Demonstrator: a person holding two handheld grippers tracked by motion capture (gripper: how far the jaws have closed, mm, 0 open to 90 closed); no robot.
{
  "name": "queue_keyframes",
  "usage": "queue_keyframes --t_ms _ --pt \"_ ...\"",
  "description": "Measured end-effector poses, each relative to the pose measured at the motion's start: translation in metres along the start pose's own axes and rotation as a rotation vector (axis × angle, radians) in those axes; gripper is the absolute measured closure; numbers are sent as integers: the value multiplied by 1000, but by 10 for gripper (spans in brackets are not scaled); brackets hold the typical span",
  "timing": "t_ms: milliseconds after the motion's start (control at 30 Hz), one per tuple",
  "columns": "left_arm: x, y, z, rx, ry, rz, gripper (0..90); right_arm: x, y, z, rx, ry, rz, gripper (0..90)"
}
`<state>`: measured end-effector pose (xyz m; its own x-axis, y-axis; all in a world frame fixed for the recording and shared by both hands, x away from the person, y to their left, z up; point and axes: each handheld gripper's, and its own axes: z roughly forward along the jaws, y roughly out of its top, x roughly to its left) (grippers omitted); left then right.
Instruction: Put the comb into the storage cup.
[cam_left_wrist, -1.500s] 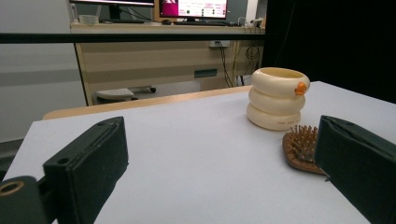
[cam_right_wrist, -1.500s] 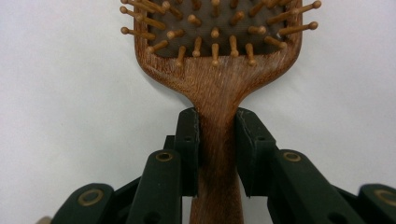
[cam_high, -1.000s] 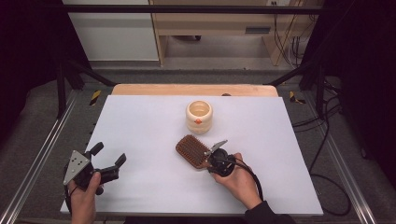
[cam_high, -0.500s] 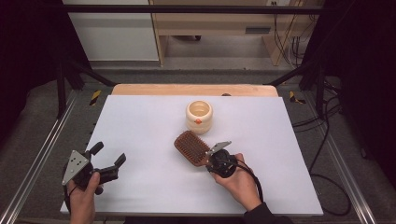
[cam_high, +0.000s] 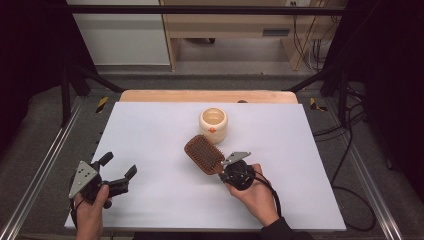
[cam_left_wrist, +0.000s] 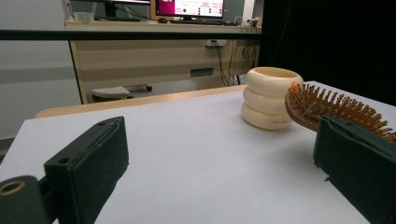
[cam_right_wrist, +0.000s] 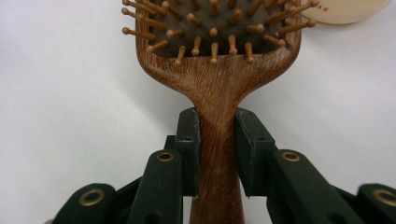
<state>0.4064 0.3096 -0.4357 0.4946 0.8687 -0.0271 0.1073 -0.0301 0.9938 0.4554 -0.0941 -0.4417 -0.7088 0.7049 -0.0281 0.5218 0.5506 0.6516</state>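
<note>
A wooden hairbrush (cam_high: 204, 153) with bristles up is held by its handle in my right gripper (cam_high: 231, 169), near the table's middle front. In the right gripper view the jaws are shut on both sides of the hairbrush handle (cam_right_wrist: 218, 135). A cream ribbed cup (cam_high: 213, 124) stands upright just beyond the brush head, apart from it. My left gripper (cam_high: 119, 170) is open at the table's front left, nothing between its jaws. From the left gripper view the cup (cam_left_wrist: 270, 98) and the hairbrush (cam_left_wrist: 336, 112) appear at the right.
The white table top (cam_high: 150, 135) has bare room at the left and right. A wooden strip (cam_high: 207, 96) runs along its far edge. Metal frame rails (cam_high: 40, 170) flank the table. A desk with monitors (cam_left_wrist: 187, 9) stands beyond.
The hairbrush and my right gripper have shifted slightly up and left, toward the cup. My left gripper has barely moved.
</note>
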Motion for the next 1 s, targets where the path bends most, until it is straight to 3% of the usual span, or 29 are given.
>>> queue_keyframes --t_ms 200,533,633,767,800,833,1000 --pt "-3 0 2 4 -10 -1 33 3 1 2 -13 5 -3 729" --pt "-16 1 12 20 -67 15 33 2 1 5 -29 9 4 730" --pt "-24 0 20 19 -93 -23 37 2 3 5 -45 18 14 729" --pt "-40 2 31 25 -155 -41 37 3 3 4 -61 10 11 729" --pt "-44 4 34 18 -172 -64 37 3 3 3 -68 8 13 729" --pt "-47 7 37 5 -193 -93 37 3 3 2 -79 10 19 729" --pt "-63 32 69 -7 -287 -164 37 -2 4 -6 -143 24 54 729"
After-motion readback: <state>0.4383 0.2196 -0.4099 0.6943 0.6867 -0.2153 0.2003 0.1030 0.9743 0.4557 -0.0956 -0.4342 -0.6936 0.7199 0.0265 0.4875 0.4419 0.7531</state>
